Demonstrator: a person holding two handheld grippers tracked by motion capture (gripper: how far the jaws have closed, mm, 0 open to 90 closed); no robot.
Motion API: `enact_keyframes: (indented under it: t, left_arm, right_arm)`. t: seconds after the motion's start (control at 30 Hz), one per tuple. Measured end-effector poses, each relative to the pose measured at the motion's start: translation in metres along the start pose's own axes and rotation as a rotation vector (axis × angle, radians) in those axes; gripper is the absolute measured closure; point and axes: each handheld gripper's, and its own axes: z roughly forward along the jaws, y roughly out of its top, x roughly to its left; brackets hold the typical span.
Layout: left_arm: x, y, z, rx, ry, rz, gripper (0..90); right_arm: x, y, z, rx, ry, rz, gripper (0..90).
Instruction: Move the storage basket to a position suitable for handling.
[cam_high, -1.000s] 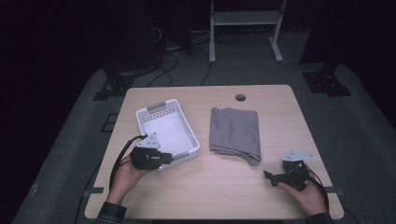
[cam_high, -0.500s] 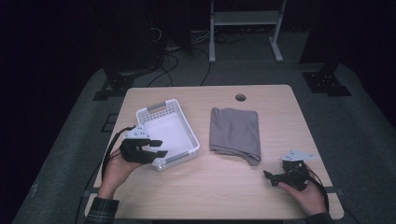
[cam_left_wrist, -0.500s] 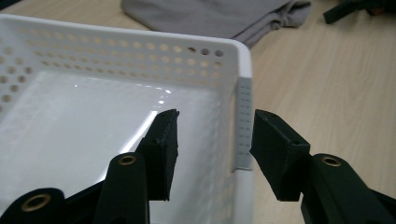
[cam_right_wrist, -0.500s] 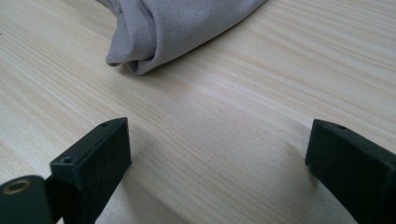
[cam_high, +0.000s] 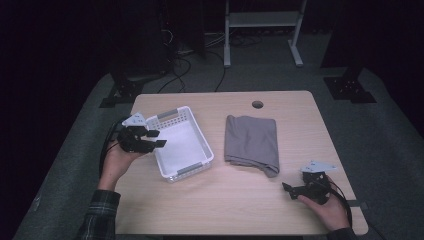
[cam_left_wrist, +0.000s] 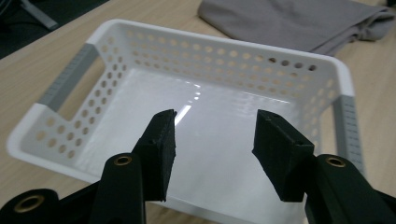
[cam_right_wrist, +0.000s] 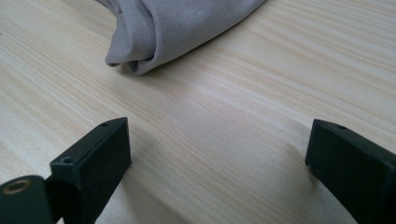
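Observation:
A white perforated basket with grey handles sits empty on the left half of the wooden table. My left gripper hovers at the basket's left rim, raised off the table, open with nothing between its jaws; in the left gripper view the basket lies just ahead of the open gripper. A folded grey cloth lies at the table's middle. My right gripper rests low at the front right, open wide and empty; the right gripper view shows the cloth's corner beyond the gripper.
The table has a round cable hole at the back middle. Cables trail from both grippers off the table's sides. A white metal frame and dark stands are on the floor behind the table.
My left gripper has risen and moved back along the basket's left side, from its front corner. The right gripper has stayed still.

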Motion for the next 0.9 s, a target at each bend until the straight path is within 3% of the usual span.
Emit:
enact_keyframes:
  t: [0.03, 0.33, 0.4, 0.47, 0.53, 0.63, 0.77, 0.9]
  left_arm:
    - [0.008, 0.002, 0.002, 0.006, 0.011, -0.006, 48.0]
    - [0.036, 0.011, 0.012, 0.025, 0.072, -0.015, 47.9]
    - [0.046, 0.014, 0.017, 0.049, 0.098, -0.011, 48.1]
    - [0.052, 0.014, 0.020, 0.026, 0.111, -0.017, 48.3]
    - [0.055, 0.014, 0.021, 0.030, 0.113, -0.026, 48.6]
    - [0.069, 0.014, 0.029, 0.073, 0.126, -0.033, 48.6]
    - [0.082, 0.009, 0.035, 0.066, 0.151, -0.051, 49.2]
    - [0.091, 0.008, 0.042, 0.104, 0.155, -0.063, 49.8]
  right_arm:
    - [0.000, 0.000, 0.000, 0.000, 0.000, 0.000, 5.8]
    - [0.000, 0.000, 0.000, 0.000, 0.000, 0.000, 5.8]
    - [0.000, 0.000, 0.000, 0.000, 0.000, 0.000, 5.8]
    - [0.000, 0.000, 0.000, 0.000, 0.000, 0.000, 5.8]
    - [0.000, 0.000, 0.000, 0.000, 0.000, 0.000, 5.8]
    - [0.000, 0.000, 0.000, 0.000, 0.000, 0.000, 5.8]
    - [0.000, 0.000, 0.000, 0.000, 0.000, 0.000, 5.8]
    - [0.000, 0.000, 0.000, 0.000, 0.001, -0.002, 5.8]
